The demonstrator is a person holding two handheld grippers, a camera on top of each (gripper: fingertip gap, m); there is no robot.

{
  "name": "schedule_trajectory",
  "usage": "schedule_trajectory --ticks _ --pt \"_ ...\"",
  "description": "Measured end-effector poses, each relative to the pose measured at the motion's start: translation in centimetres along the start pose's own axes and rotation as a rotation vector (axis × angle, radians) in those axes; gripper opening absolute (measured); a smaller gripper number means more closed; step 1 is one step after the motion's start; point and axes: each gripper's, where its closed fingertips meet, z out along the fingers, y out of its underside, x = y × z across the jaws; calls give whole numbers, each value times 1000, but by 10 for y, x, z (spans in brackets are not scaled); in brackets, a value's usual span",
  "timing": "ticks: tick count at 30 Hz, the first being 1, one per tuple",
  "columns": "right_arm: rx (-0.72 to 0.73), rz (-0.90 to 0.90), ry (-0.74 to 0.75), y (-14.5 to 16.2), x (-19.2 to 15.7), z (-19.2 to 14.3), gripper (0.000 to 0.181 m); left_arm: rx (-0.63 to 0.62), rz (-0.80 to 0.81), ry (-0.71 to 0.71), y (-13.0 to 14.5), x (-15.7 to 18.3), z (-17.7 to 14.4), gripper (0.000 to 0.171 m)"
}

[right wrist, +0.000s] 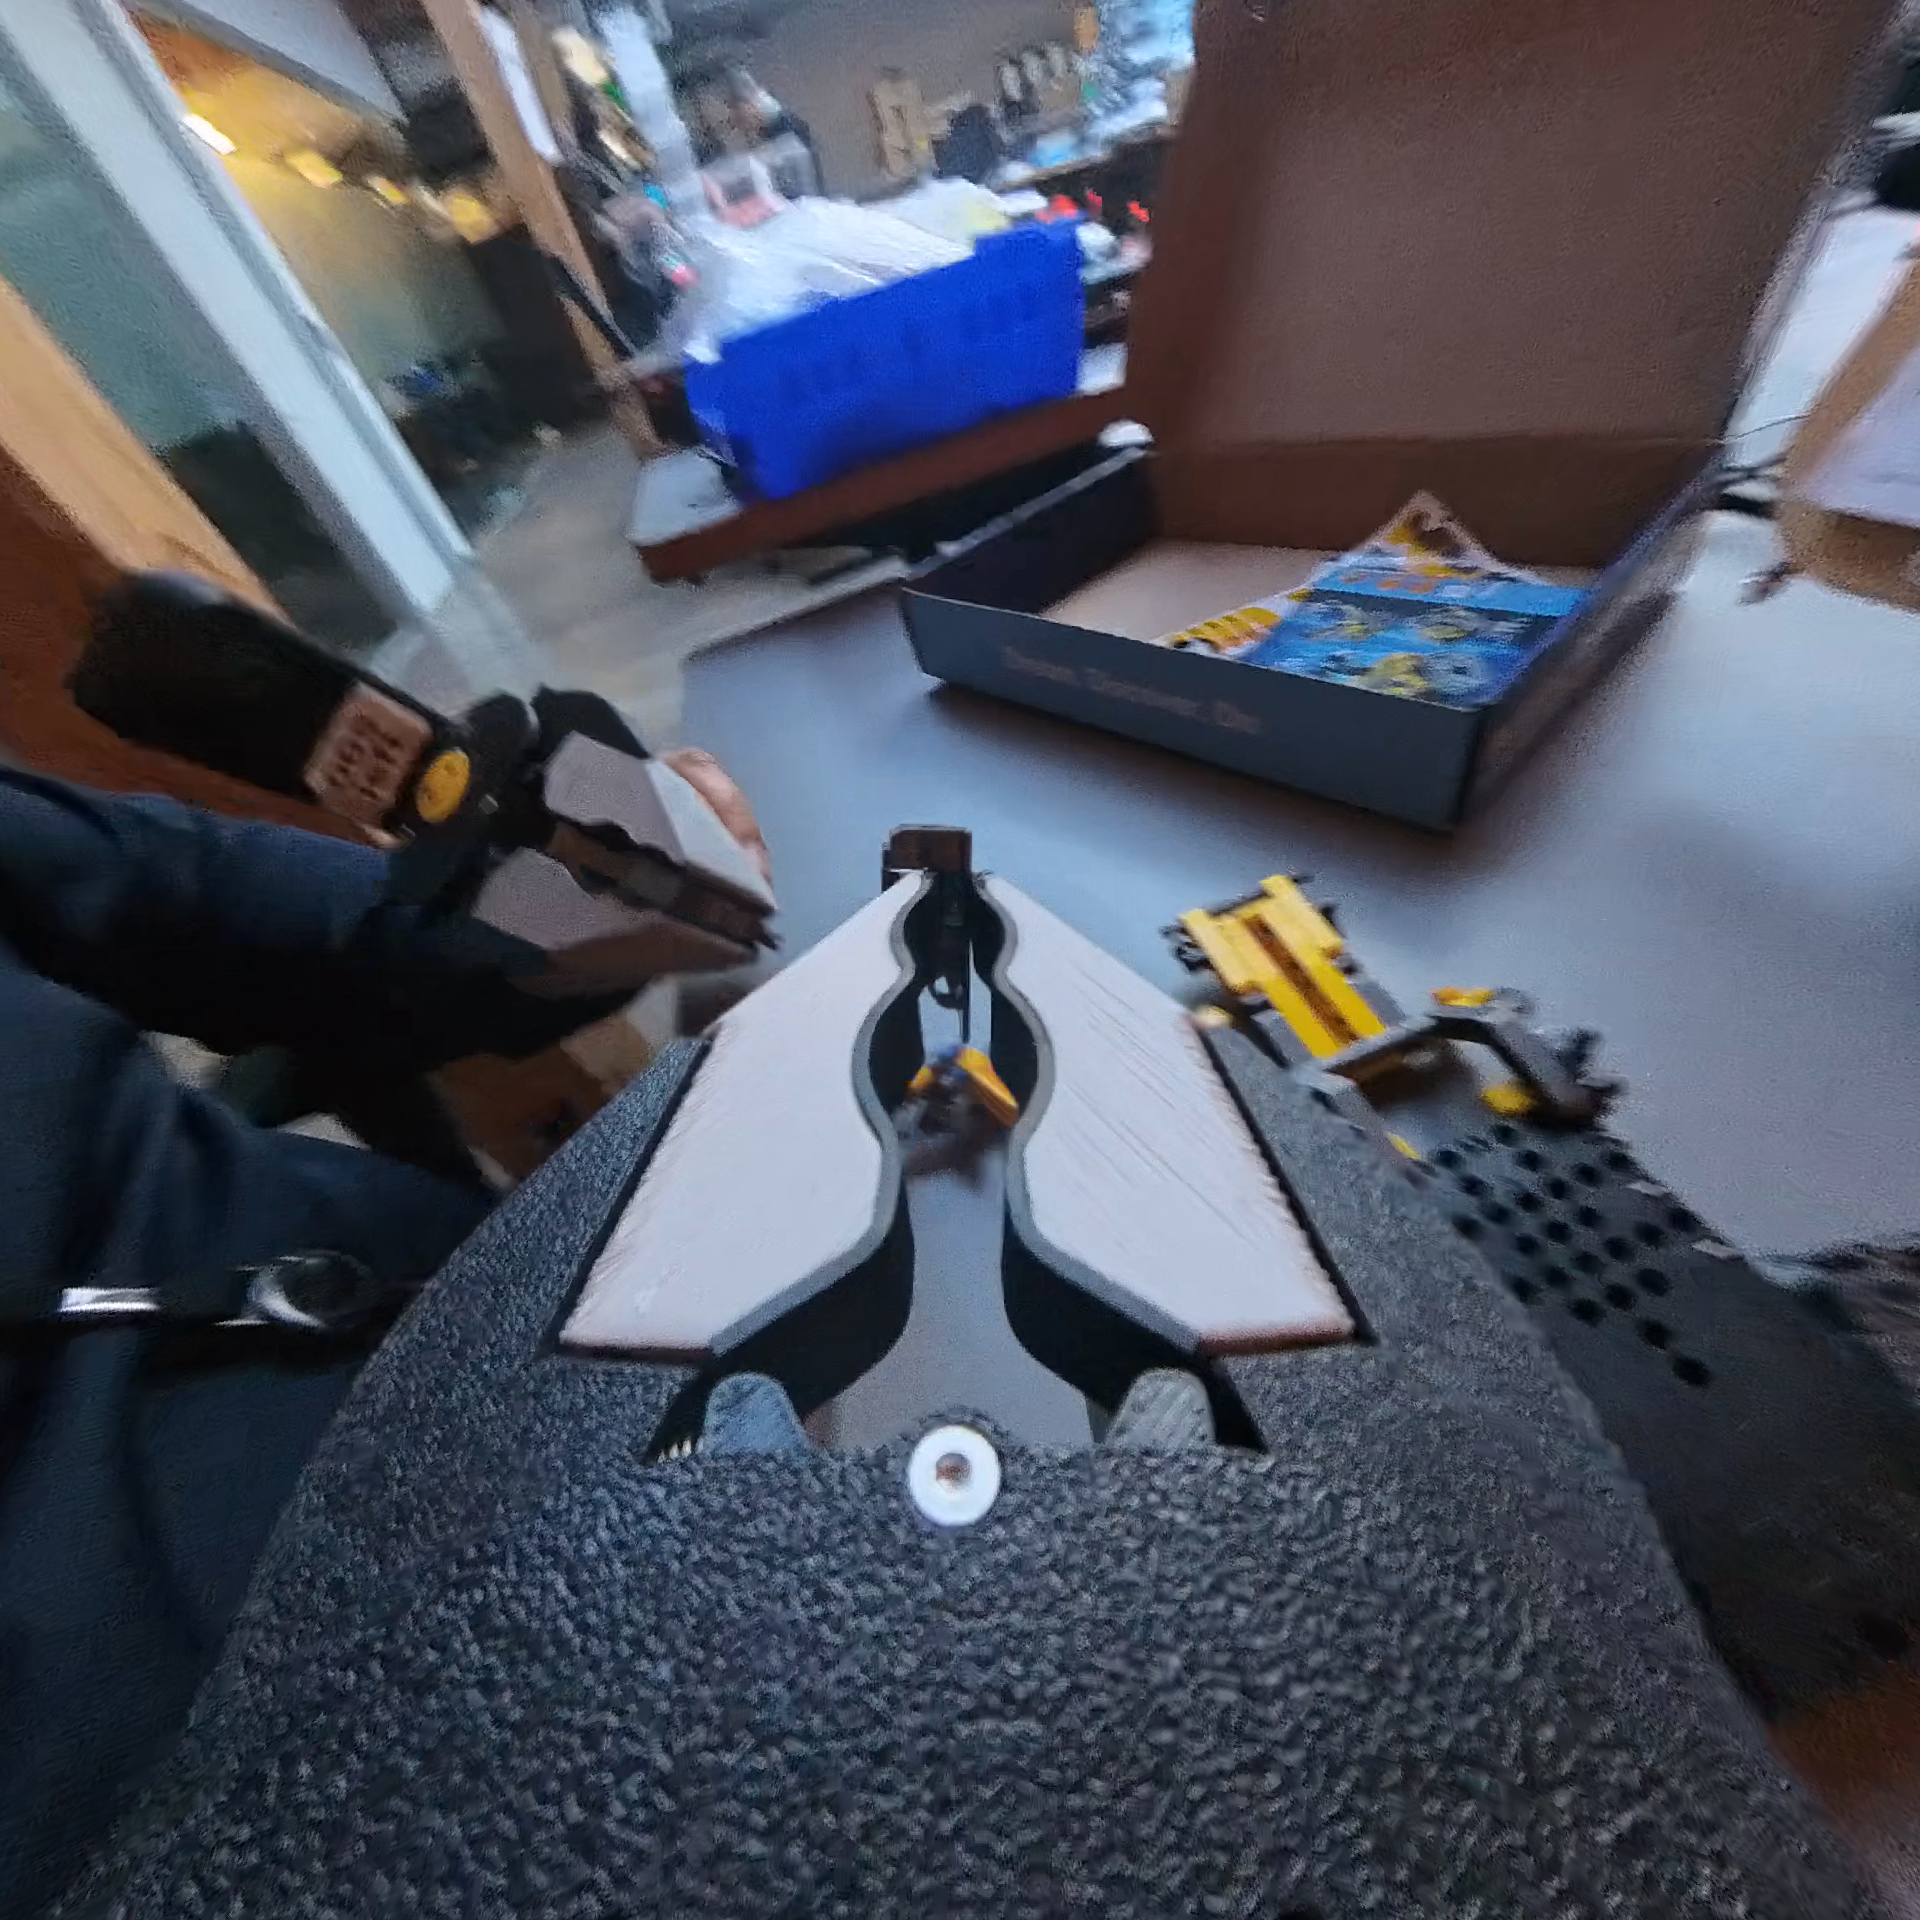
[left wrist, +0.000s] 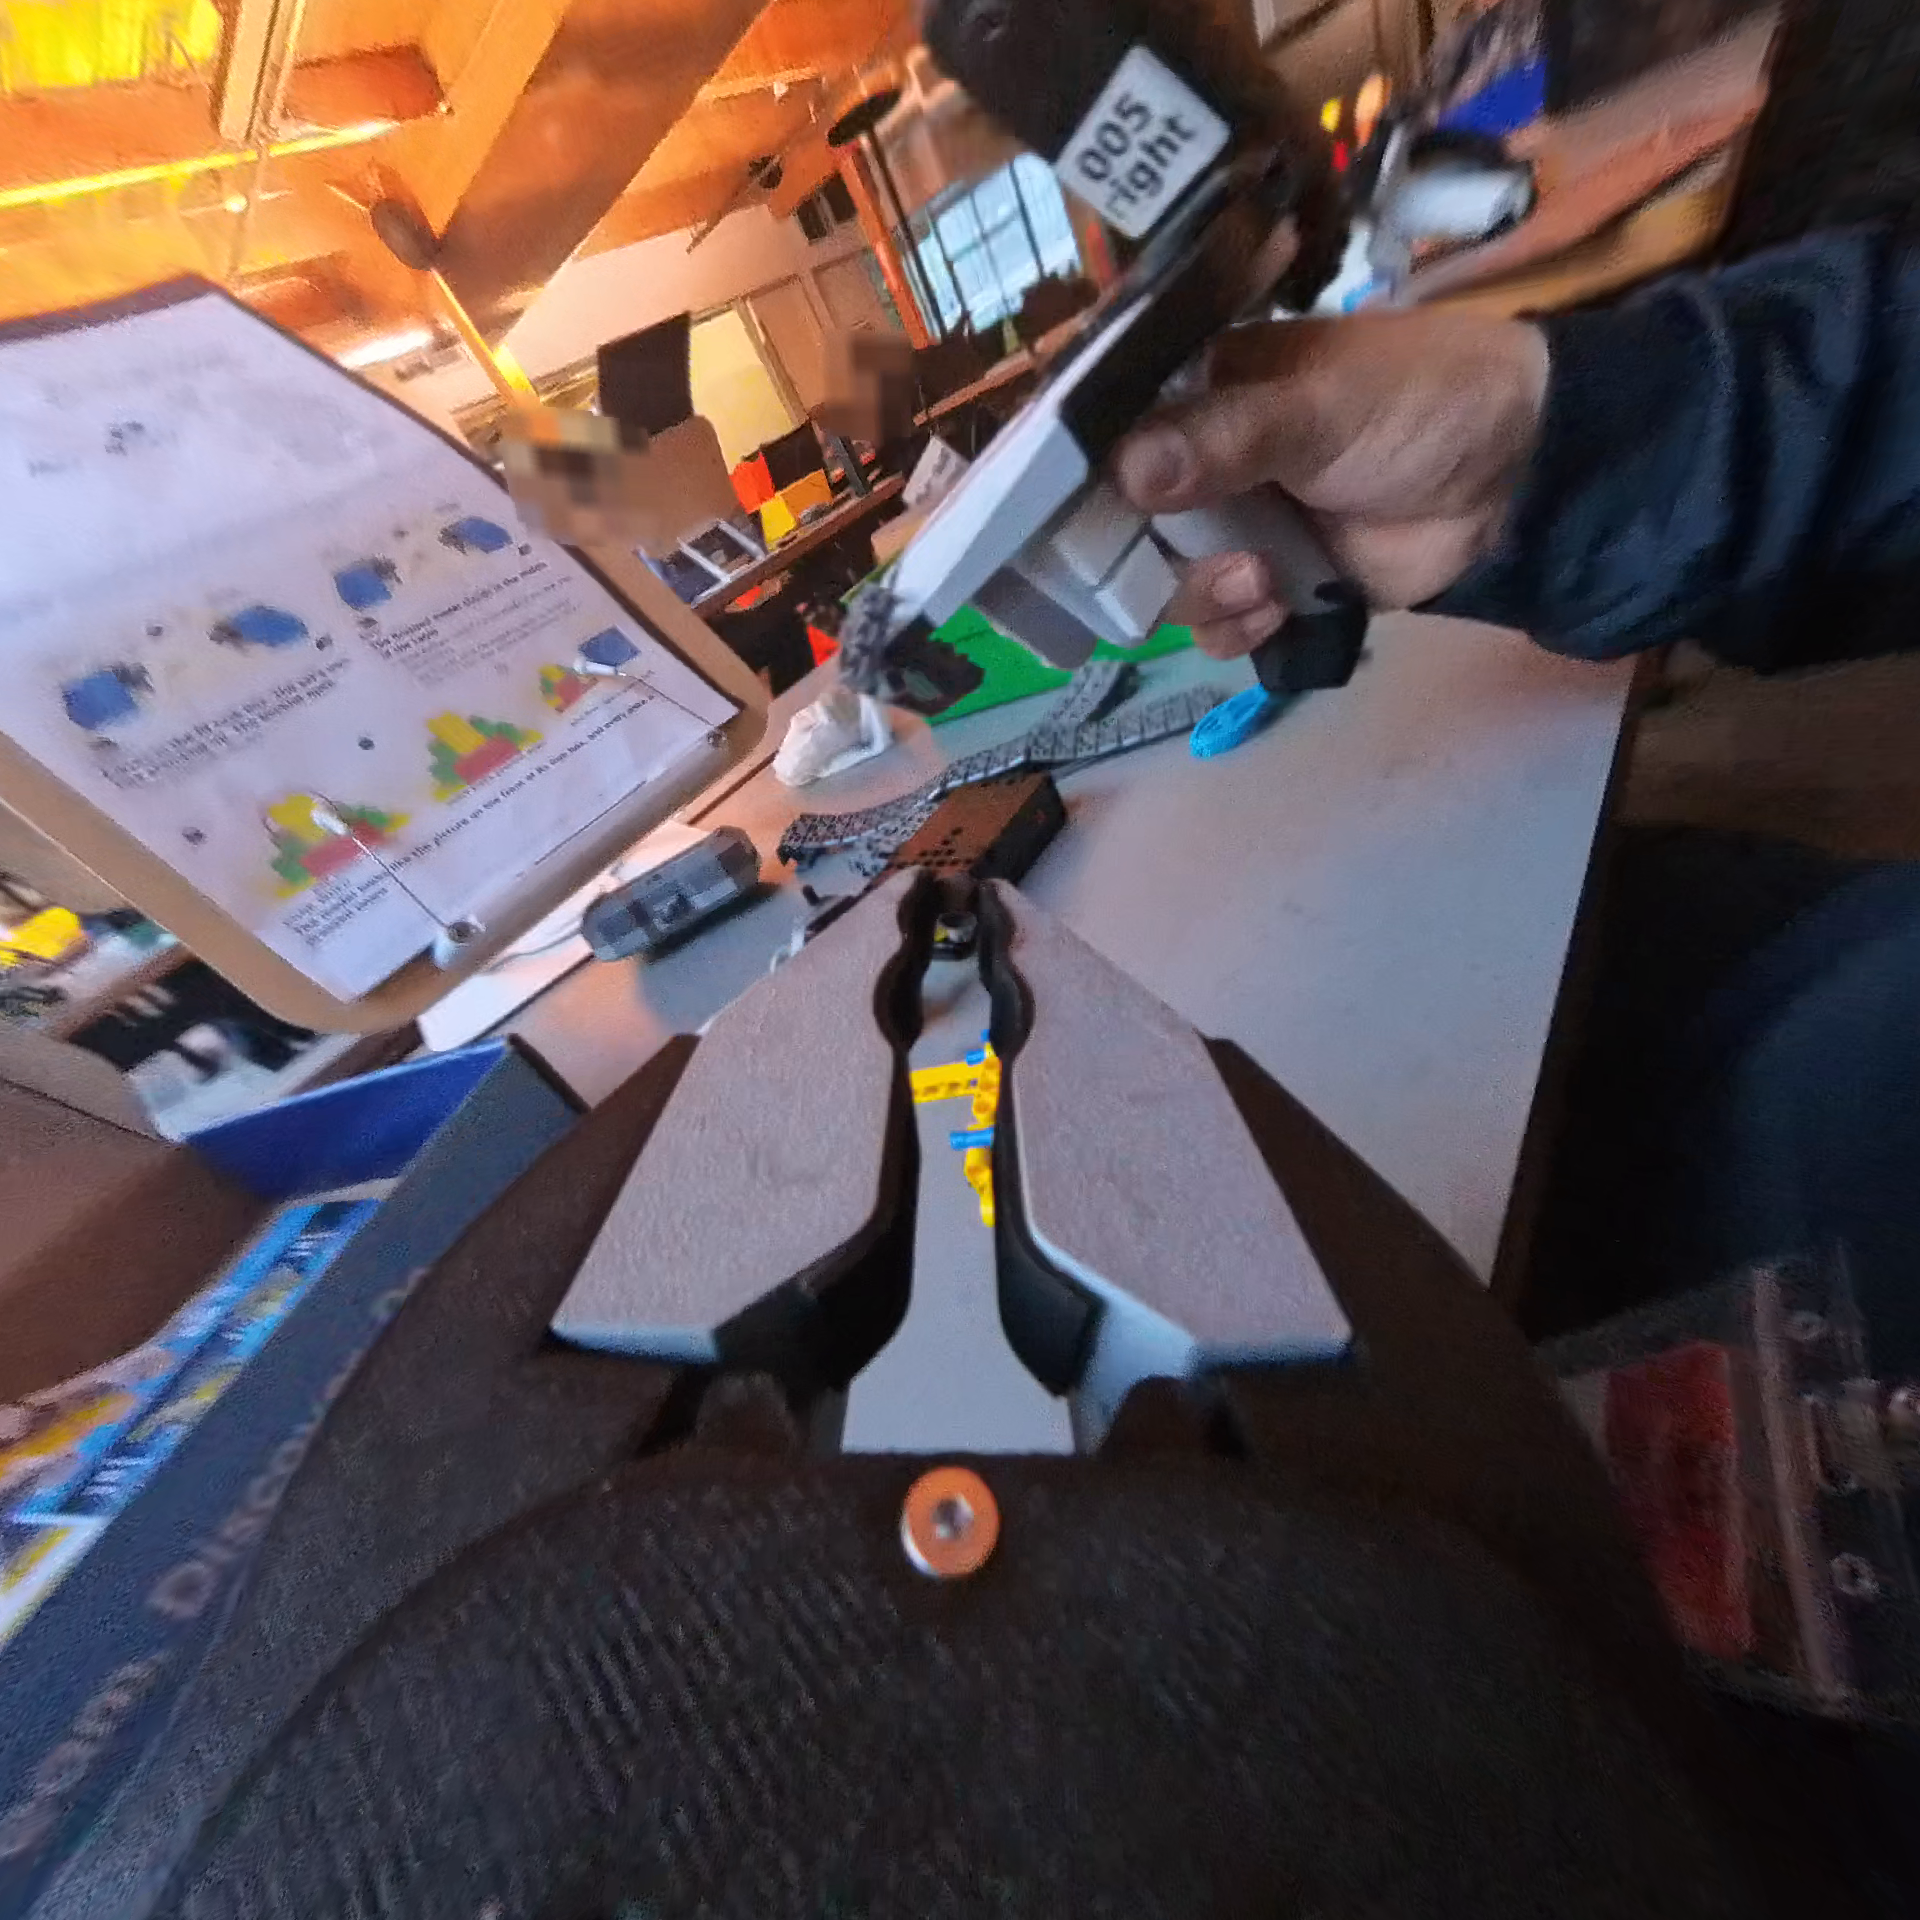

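My left gripper (left wrist: 951, 894) has its jaws almost closed on a small black piece (left wrist: 951, 928) held just behind the tips, above the table. A yellow and blue beam assembly (left wrist: 975, 1122) lies under its fingers. My right gripper (right wrist: 928, 883) is shut on a small dark piece (right wrist: 928, 847) that sticks out past the tips. In the left wrist view it (left wrist: 894, 649) hangs in the air with a black and grey toothed piece (left wrist: 909, 665) at its tips. The left gripper (right wrist: 764, 930) shows at the left of the right wrist view, close to the right one's tips.
An instruction sheet on a stand (left wrist: 312, 675) is at the left. Black perforated plates (left wrist: 935, 821), a grey block (left wrist: 670, 904), a green plate (left wrist: 997, 655) and a blue piece (left wrist: 1236, 717) lie on the table. A yellow and black model (right wrist: 1299, 977) and an open box (right wrist: 1195, 707) with a booklet (right wrist: 1434, 623) lie ahead.
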Motion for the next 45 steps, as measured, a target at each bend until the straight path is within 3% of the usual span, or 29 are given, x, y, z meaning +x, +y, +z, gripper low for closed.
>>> schedule_trajectory --ticks 3,6,10,12,14,18,20,25,29,31,33,35,38,39,41,42,44,45 --pt "-63 -131 123 -7 13 -20 1 24 -65 -17 5 -10 -1 6" --pt "-199 -250 295 -10 40 -56 1 33 -5 -29 4 -8 -1 6" --pt "-188 -376 762 -43 102 -157 2 27 85 -29 5 1 1 6" --pt "-159 -338 931 -51 124 -210 2 21 100 -25 6 3 3 5" --pt "-139 -252 1005 -43 143 -249 3 26 92 -28 5 2 3 6" --pt "-195 45 1045 9 180 -291 20 33 62 -32 5 -2 3 6" --pt "-196 96 1065 17 186 -300 27 31 52 -32 5 -3 3 6" --pt "-133 1 1061 -7 175 -295 26 28 63 -23 6 -1 6 6" --pt "-333 90 1127 35 192 -309 26 28 83 -11 6 2 6 5" --pt "-382 201 1029 57 190 -300 27 37 87 -7 5 3 5 5" --pt "-209 237 869 35 178 -279 28 46 82 -11 4 2 4 5" --pt "-123 198 951 18 183 -292 13 47 73 -10 4 1 3 5" --pt "-362 189 1072 54 195 -306 22 47 70 -8 4 1 3 5" --pt "-361 200 1062 58 197 -304 28 47 71 -8 4 1 3 6" --pt "-279 227 1024 53 199 -298 27 46 72 -7 4 1 3 6" --pt "-318 239 1012 59 199 -297 28 45 73 -8 4 1 3 6" --pt "-426 263 848 77 182 -273 34 44 76 -8 4 2 3 5" --pt "-427 260 797 78 176 -264 4 44 77 -7 4 2 4 5"
